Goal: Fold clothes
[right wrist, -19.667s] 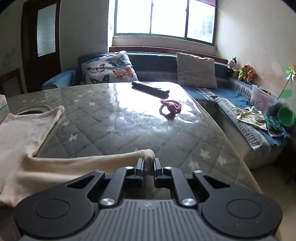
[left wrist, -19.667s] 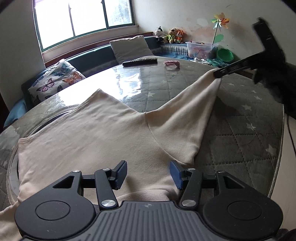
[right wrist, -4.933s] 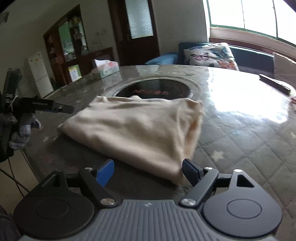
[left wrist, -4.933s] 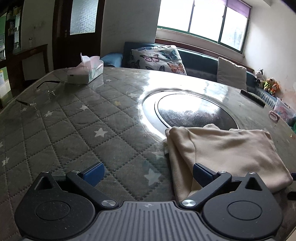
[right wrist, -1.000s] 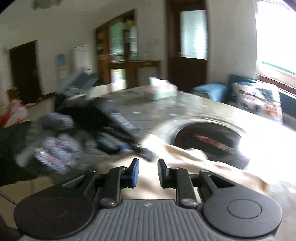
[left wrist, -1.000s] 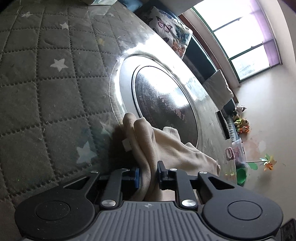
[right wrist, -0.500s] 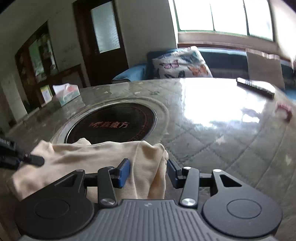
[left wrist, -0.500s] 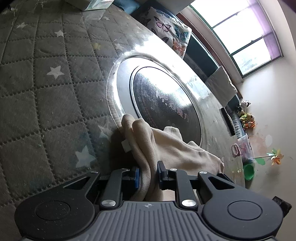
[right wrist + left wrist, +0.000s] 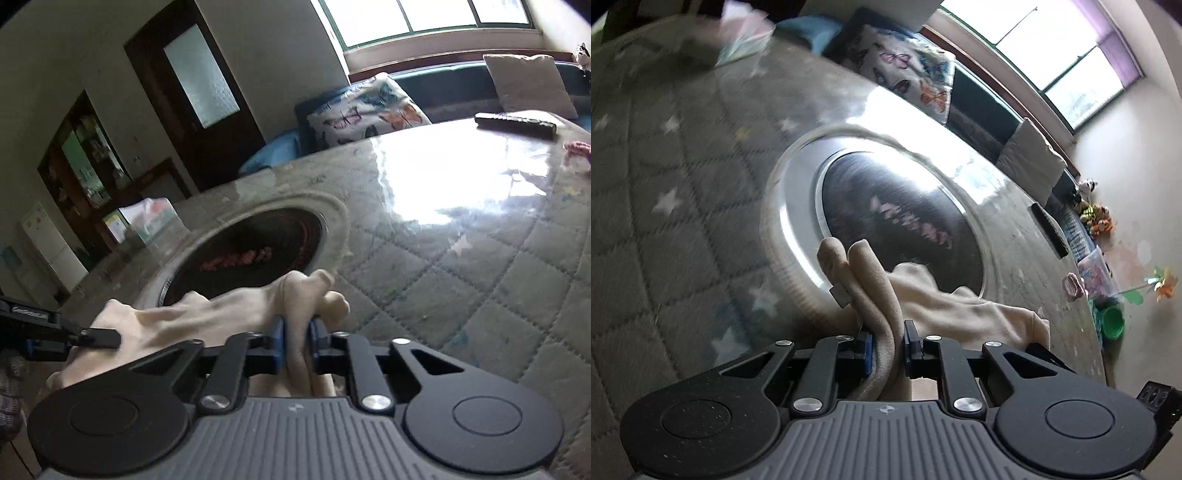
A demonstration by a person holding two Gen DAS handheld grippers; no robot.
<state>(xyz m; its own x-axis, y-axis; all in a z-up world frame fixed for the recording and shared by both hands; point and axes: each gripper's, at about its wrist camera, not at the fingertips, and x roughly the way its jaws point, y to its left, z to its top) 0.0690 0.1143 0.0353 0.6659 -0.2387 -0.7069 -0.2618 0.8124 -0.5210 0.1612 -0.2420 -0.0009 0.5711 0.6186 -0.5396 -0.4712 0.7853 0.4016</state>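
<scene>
Since both claws are pinching it, left claw (image 9: pixel 888 347) and right claw (image 9: pixel 295 341) each clamping a bunched end, the cream garment (image 9: pixel 964 306) is sagging limp just over the surface (image 9: pixel 498 266), so it's probably light, floppy, best gripped at thick edges.

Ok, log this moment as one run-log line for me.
step: fold clothes | left gripper: shut on cream garment | right gripper: shut on cream garment | garment: bunched, stretched between both

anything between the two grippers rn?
Only the cream garment: the right wrist view shows it stretched from the right gripper to the left gripper, both clamped on it.
</scene>
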